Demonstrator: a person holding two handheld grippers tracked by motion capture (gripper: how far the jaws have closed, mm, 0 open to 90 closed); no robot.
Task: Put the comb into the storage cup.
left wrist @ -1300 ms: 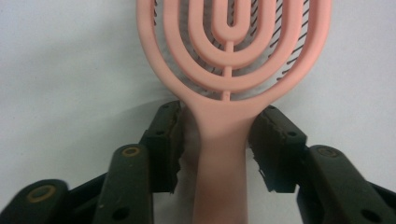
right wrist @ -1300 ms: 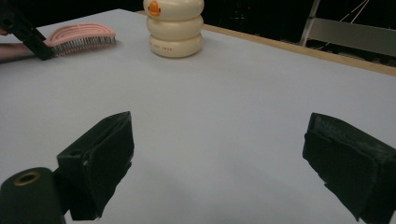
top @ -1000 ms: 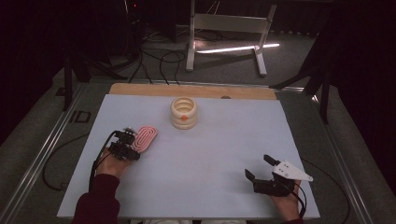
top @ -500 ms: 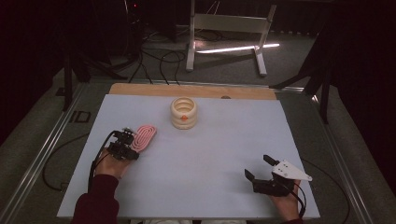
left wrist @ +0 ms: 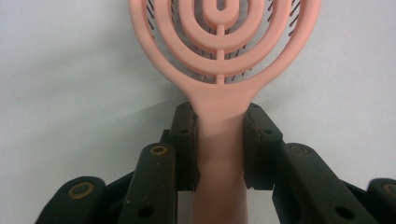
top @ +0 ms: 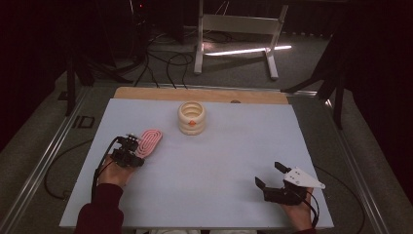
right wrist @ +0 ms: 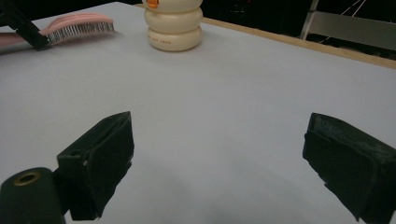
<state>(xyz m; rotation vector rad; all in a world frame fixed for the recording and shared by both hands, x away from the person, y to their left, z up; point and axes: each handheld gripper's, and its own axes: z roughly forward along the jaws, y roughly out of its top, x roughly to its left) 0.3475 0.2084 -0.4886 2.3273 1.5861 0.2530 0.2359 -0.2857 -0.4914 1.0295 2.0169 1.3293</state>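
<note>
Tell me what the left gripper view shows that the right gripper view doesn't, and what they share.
Left gripper view: the left gripper with its black jaws closed on the handle of the pink plastic hairbrush with looped ribs, seen from the brush's back, dark bristles peeking through the gaps.

Right gripper view: the right gripper, jaws wide apart with nothing between them; the cream ribbed round container standing beyond; the brush's bristled side, seen sideways; the wooden strip along the table's far edge.

Both share the pink hairbrush and the pale grey tabletop.
</note>
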